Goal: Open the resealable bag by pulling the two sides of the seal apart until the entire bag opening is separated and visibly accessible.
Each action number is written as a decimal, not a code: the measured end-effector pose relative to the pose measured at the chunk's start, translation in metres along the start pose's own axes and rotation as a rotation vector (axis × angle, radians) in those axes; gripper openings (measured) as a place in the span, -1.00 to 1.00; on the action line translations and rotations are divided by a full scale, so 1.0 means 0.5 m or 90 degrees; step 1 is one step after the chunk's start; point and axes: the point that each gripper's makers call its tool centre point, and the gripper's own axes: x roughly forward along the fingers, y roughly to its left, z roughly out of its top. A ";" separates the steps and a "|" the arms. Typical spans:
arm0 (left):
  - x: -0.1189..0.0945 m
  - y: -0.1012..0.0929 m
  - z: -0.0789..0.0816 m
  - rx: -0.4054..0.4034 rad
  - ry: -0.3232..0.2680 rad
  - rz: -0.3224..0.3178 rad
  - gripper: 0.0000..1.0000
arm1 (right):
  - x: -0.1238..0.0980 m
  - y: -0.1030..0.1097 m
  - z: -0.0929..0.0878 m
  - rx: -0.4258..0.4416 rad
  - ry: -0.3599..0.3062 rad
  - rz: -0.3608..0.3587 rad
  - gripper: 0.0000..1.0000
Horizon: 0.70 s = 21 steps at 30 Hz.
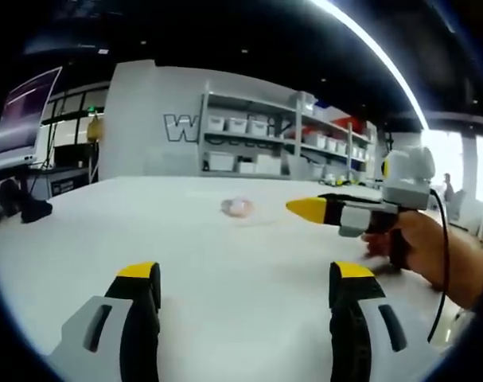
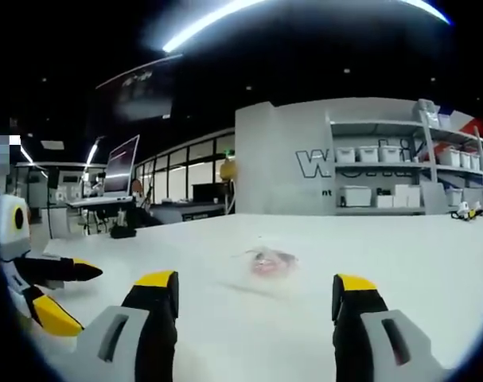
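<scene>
A smooth white table (image 1: pixel 225 263) stretches toward grey shelving (image 1: pixel 257 143) of white bins. The clear, crinkly resealable bag (image 2: pixel 269 261) with pinkish contents lies mid-table, beyond both grippers. Left gripper (image 1: pixel 245 274) and right gripper (image 2: pixel 255 285) jaws are spread apart, empty.

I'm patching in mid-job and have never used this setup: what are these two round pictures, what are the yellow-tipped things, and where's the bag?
There is no robot arm here. A person holds a two-pronged gripper in each hand, and a fisheye camera rides on each one, looking forward along its fingers.

In the left gripper view, the yellow-tipped pair at the bottom is the left gripper, open and holding nothing. The right gripper comes in from the right, gripped by the person's hand.

In the right gripper view, the right gripper is open and empty too, and the left gripper shows at the left edge.

On the white table lies the bag, small, clear, with something pinkish inside. Neither gripper touches it. It is too blurred to tell whether the seal is closed.
</scene>
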 end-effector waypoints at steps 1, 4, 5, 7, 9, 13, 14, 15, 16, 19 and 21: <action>0.000 0.000 0.000 -0.001 0.000 0.000 0.74 | -0.002 0.001 0.001 0.000 -0.001 0.001 0.61; 0.001 0.000 0.001 -0.003 -0.002 0.002 0.73 | -0.009 0.003 0.001 -0.003 -0.002 -0.001 0.61; 0.001 0.001 0.002 -0.004 -0.004 0.004 0.72 | -0.011 0.003 0.001 -0.003 -0.002 -0.001 0.61; 0.001 0.003 0.005 -0.009 -0.009 0.008 0.71 | -0.016 0.002 0.001 -0.006 -0.003 -0.002 0.61; 0.000 0.007 0.011 -0.014 -0.015 0.013 0.69 | -0.022 0.000 0.003 -0.006 -0.006 -0.005 0.61; 0.004 0.017 0.031 -0.013 -0.033 0.026 0.69 | -0.026 -0.004 0.004 -0.004 -0.009 -0.009 0.61; 0.006 0.017 0.031 -0.011 -0.030 0.025 0.69 | -0.026 -0.005 0.004 -0.005 -0.008 -0.010 0.61; 0.008 0.016 0.031 -0.006 -0.028 0.025 0.70 | -0.028 -0.006 0.005 -0.004 -0.009 -0.011 0.61; 0.010 0.017 0.031 0.003 -0.026 0.025 0.70 | -0.029 -0.006 0.006 -0.004 -0.011 -0.011 0.61; 0.017 0.020 0.044 0.009 -0.031 0.026 0.70 | -0.034 -0.009 0.010 -0.003 -0.014 -0.014 0.61; 0.022 0.023 0.055 0.012 -0.040 0.027 0.72 | -0.040 -0.013 0.014 -0.003 -0.018 -0.017 0.61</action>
